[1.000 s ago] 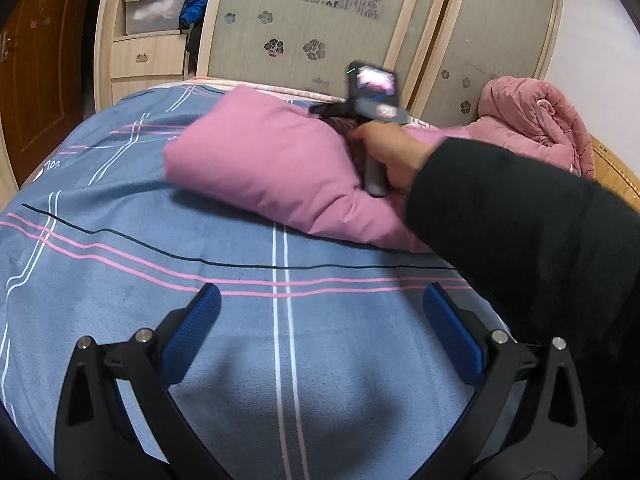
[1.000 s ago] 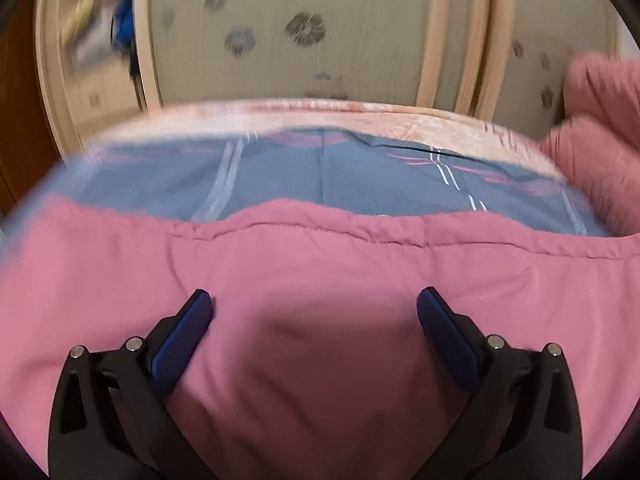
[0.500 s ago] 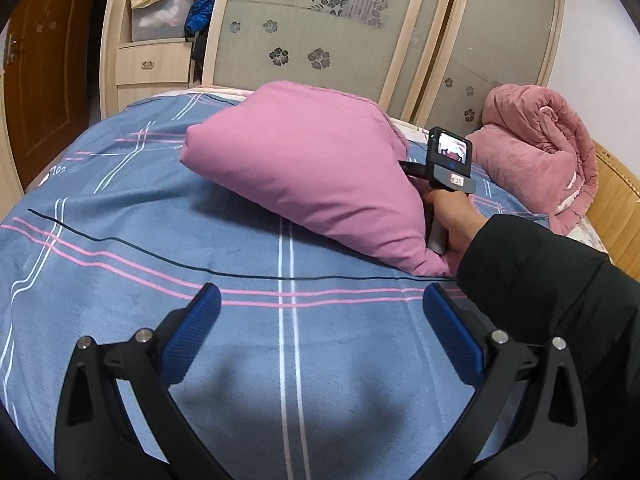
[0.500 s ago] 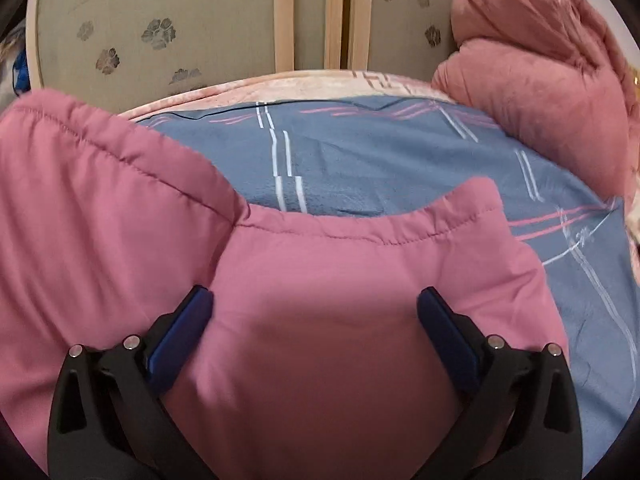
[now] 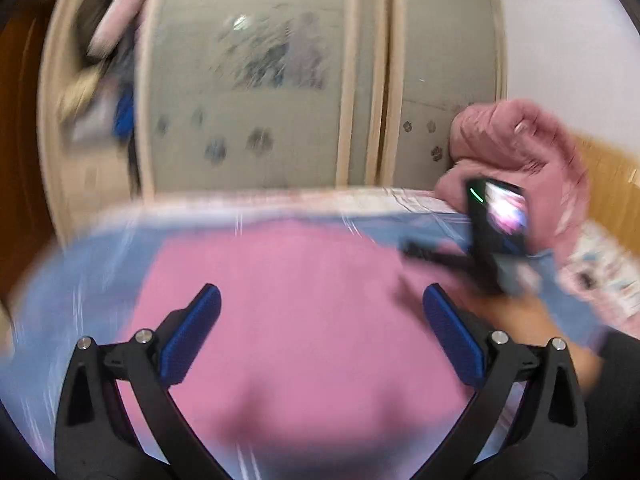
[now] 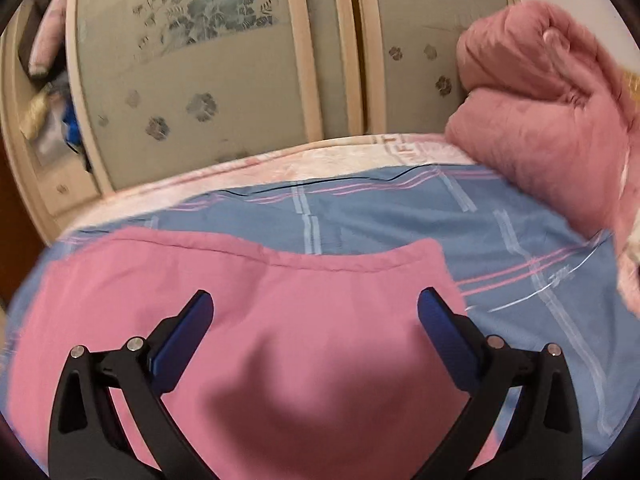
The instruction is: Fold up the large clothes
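Observation:
A pink padded garment (image 5: pixel 300 300) lies folded flat on the blue striped bed sheet (image 6: pixel 400 208); it also shows in the right wrist view (image 6: pixel 260 300). My left gripper (image 5: pixel 320 312) is open and empty, low over the garment's middle. My right gripper (image 6: pixel 316 312) is open and empty over the garment's right part, near its stitched far edge. The right gripper's body and camera (image 5: pixel 496 224) show in the blurred left wrist view, held by a hand at the garment's right side.
A bundled pink quilt (image 6: pixel 540 100) sits at the bed's far right corner. A wardrobe with frosted flower doors (image 6: pixel 224 80) stands behind the bed, with open shelves (image 6: pixel 48 120) at the left. A wooden headboard (image 5: pixel 608 184) is on the right.
The garment has come down from a raised mound to lie flat. My left gripper has moved forward from over bare sheet to over the garment. The right gripper has shifted right, still open.

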A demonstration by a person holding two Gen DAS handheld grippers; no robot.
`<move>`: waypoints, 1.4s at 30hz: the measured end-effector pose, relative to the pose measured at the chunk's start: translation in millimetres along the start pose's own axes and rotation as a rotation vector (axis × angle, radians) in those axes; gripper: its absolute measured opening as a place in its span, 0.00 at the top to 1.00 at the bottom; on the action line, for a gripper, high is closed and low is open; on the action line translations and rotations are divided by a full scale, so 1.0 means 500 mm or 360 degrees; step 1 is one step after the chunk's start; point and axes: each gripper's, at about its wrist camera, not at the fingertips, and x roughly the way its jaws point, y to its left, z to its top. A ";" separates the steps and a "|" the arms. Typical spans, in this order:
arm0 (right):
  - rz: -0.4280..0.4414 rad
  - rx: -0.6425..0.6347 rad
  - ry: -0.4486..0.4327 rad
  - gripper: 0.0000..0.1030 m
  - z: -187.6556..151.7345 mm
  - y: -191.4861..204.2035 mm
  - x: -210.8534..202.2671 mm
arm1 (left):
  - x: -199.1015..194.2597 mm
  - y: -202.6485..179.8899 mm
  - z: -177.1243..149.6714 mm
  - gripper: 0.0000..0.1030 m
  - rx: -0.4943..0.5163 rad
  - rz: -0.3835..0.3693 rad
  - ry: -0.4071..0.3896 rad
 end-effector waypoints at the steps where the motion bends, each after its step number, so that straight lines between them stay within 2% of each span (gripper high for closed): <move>1: -0.0007 0.0025 0.0009 0.01 0.004 0.000 0.015 | 0.066 0.000 0.027 0.02 0.0037 0.0010 0.0010; 2: 0.0000 0.0068 0.0033 0.01 0.003 -0.002 0.033 | 0.155 0.009 0.052 0.02 0.0036 0.0006 0.0067; 4: -0.0019 0.0139 0.0100 0.01 -0.005 -0.005 0.091 | 0.289 0.021 0.061 0.02 0.0059 0.0054 0.0207; 6: -0.0077 0.0046 0.0156 0.01 -0.030 0.009 0.148 | 0.413 0.040 0.020 0.02 0.0118 0.0164 0.0397; 7: -0.0052 -0.0005 0.0222 0.01 -0.053 0.015 0.195 | 0.481 0.061 -0.032 0.02 0.0070 0.0135 0.0547; 8: -0.0015 0.0064 0.0242 0.01 -0.066 0.006 0.218 | 0.508 0.083 -0.073 0.02 -0.0053 0.0066 0.0539; 9: 0.0028 0.0135 0.0203 0.01 -0.067 -0.005 0.225 | 0.508 0.088 -0.090 0.02 -0.0074 0.0082 0.0444; 10: 0.0041 0.0142 0.0129 0.01 -0.069 -0.004 0.230 | 0.507 0.077 -0.103 0.02 -0.0035 0.0135 0.0368; 11: 0.0022 0.0126 0.0127 0.01 -0.076 0.000 0.238 | 0.513 0.066 -0.113 0.02 0.0001 0.0177 0.0336; 14: 0.0009 0.0135 0.0181 0.01 -0.079 0.001 0.267 | 0.536 0.078 -0.109 0.02 -0.0049 0.0134 0.0391; 18: 0.0062 0.0108 0.0307 0.01 -0.049 -0.007 0.249 | 0.491 0.112 -0.084 0.02 -0.0075 0.0057 0.0469; 19: 0.0008 0.0100 0.0312 0.01 -0.034 -0.013 0.220 | 0.468 0.125 -0.073 0.02 -0.0045 0.0071 0.0490; 20: -0.0041 0.0098 0.0280 0.01 -0.025 -0.016 0.196 | 0.443 0.138 -0.060 0.02 -0.0001 0.0122 0.0483; 22: -0.0158 0.0030 0.0095 0.01 -0.008 -0.026 0.114 | 0.377 0.190 -0.036 0.02 0.0073 0.0294 0.0379; 23: -0.0274 -0.0063 0.0009 0.01 -0.010 -0.025 0.097 | 0.363 0.246 -0.042 0.02 0.0038 0.0411 0.0389; 24: -0.0414 -0.0165 -0.0044 0.01 -0.030 -0.027 0.111 | 0.372 0.291 -0.062 0.02 -0.0026 0.0459 0.0444; 25: -0.0470 -0.0210 0.0031 0.01 -0.054 -0.035 0.148 | 0.388 0.344 -0.102 0.02 -0.0106 0.0486 0.0535; 26: -0.0333 -0.0146 0.0202 0.01 -0.084 -0.059 0.202 | 0.394 0.378 -0.138 0.02 -0.0182 0.0405 0.0562; 27: -0.0068 0.0102 0.0304 0.01 -0.105 -0.103 0.239 | 0.392 0.416 -0.180 0.02 -0.0351 0.0213 0.0528; 28: -0.0025 0.0169 0.0272 0.01 -0.104 -0.117 0.240 | 0.386 0.432 -0.193 0.02 -0.0427 0.0163 0.0473; 29: -0.0005 0.0185 0.0251 0.01 -0.105 -0.122 0.244 | 0.385 0.433 -0.195 0.02 -0.0423 0.0166 0.0451; 32: 0.0057 0.0240 0.0310 0.01 -0.108 -0.133 0.267 | 0.388 0.423 -0.192 0.02 -0.0385 0.0209 0.0417; 34: 0.0005 0.0222 0.0296 0.01 -0.106 -0.130 0.260 | 0.378 0.419 -0.188 0.02 -0.0386 0.0264 0.0395; 35: -0.0046 0.0206 0.0265 0.01 -0.104 -0.127 0.244 | 0.368 0.407 -0.177 0.02 -0.0365 0.0330 0.0378; 36: -0.0086 0.0206 0.0222 0.01 -0.103 -0.130 0.220 | 0.334 0.388 -0.172 0.02 -0.0314 0.0441 0.0348; 39: -0.0016 0.0340 0.0119 0.01 -0.107 -0.170 0.136 | 0.217 0.353 -0.177 0.02 -0.0278 0.0466 0.0328; 40: 0.0027 0.0410 0.0057 0.01 -0.116 -0.192 0.080 | 0.164 0.340 -0.186 0.02 -0.0262 0.0491 0.0325; 42: 0.0031 0.0411 -0.0036 0.01 -0.142 -0.215 -0.017 | 0.057 0.311 -0.207 0.02 -0.0248 0.0489 0.0304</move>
